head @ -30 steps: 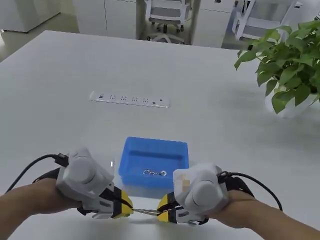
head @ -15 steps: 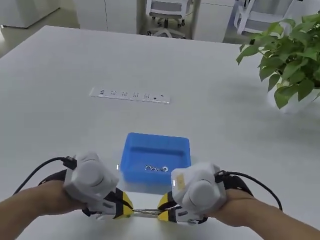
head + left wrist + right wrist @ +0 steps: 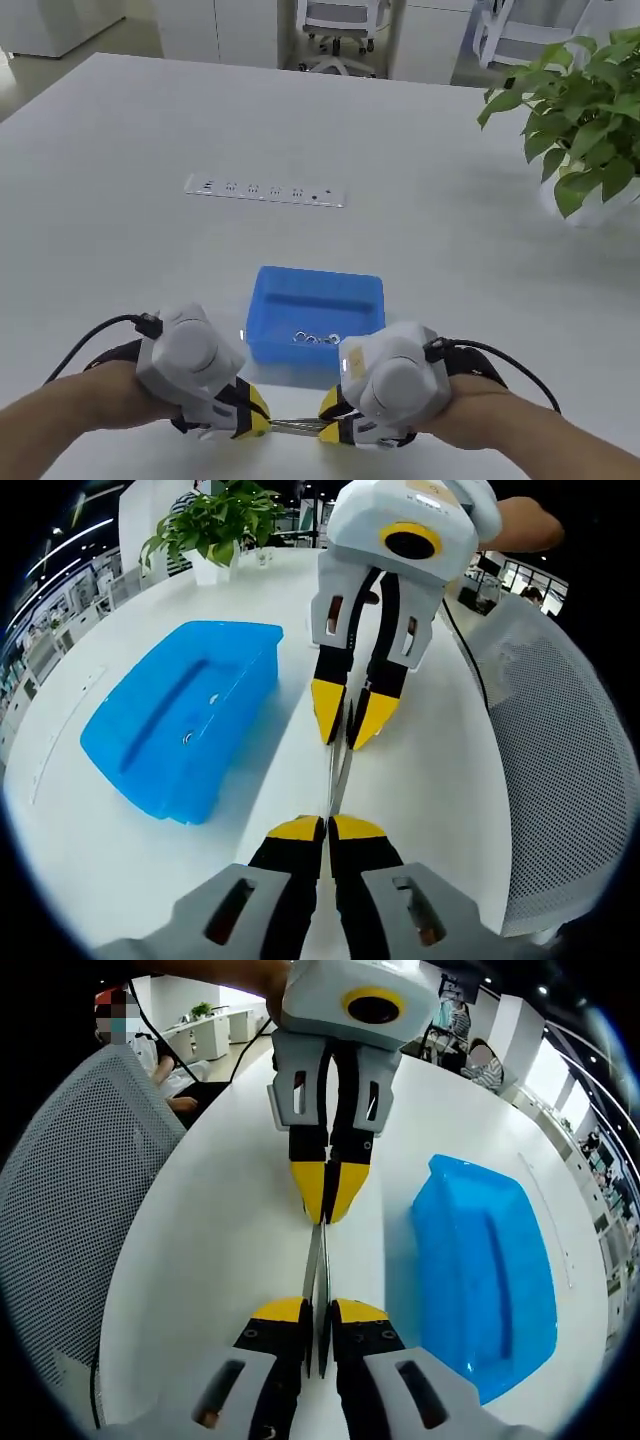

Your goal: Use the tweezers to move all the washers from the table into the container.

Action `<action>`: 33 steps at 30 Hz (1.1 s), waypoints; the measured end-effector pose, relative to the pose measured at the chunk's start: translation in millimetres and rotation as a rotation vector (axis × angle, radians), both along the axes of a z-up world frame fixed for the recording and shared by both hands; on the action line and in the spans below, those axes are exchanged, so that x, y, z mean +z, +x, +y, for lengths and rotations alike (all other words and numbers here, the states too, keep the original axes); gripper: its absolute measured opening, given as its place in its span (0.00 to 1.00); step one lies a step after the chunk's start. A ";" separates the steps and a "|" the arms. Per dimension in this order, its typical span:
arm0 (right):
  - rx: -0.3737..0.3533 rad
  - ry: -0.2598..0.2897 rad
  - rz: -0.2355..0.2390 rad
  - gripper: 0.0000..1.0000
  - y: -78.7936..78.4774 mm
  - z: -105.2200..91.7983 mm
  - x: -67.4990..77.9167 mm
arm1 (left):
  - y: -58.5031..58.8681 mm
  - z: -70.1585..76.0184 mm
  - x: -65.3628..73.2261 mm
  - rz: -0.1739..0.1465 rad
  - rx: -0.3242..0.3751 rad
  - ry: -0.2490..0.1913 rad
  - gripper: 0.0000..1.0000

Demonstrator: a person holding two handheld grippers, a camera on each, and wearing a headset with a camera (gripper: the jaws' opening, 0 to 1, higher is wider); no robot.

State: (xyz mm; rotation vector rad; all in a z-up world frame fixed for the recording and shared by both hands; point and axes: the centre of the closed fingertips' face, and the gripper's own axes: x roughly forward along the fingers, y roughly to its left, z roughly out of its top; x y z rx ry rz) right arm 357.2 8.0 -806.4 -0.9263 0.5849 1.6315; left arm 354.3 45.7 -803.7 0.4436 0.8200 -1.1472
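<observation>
I read left gripper [image 3: 326,827] and right gripper [image 3: 318,1310] jaws both clamped on opposite ends of tweezers [image 3: 315,1260], beside container [image 3: 280,350].

The left gripper [image 3: 255,424] and right gripper [image 3: 328,428] share rounded white housings, yellow-tipped black jaws and trailing black cables [image 3: 105,326]

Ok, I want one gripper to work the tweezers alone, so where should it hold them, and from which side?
Hold the tweezers across their two flat arms, about where the right gripper has them: there the arms stand apart, so closing the jaws would likely pinch them. Come in lengthwise from that wider end. At the left gripper they narrow to one thin strip.
</observation>
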 end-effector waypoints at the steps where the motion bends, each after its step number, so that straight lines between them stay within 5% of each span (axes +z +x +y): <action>1: -0.001 0.000 -0.001 0.11 0.3 -0.1 -0.1 | 0.0 0.1 0.0 0.005 0.006 -0.002 0.07; 13: -0.104 0.062 -0.018 0.27 4.6 -3.2 13.0 | -3.1 5.8 6.9 0.006 0.077 -0.026 0.20; 20: -0.241 0.126 -0.003 0.36 15.7 -15.5 33.6 | -0.5 15.6 27.3 -0.049 0.161 -0.080 0.31; 26: -0.379 0.196 0.000 0.46 31.2 -32.4 54.9 | 6.3 23.7 54.3 -0.128 0.235 -0.133 0.44; 33: -0.502 0.284 0.005 0.61 40.1 -59.5 75.7 | 6.0 26.4 77.3 -0.179 0.265 -0.191 0.59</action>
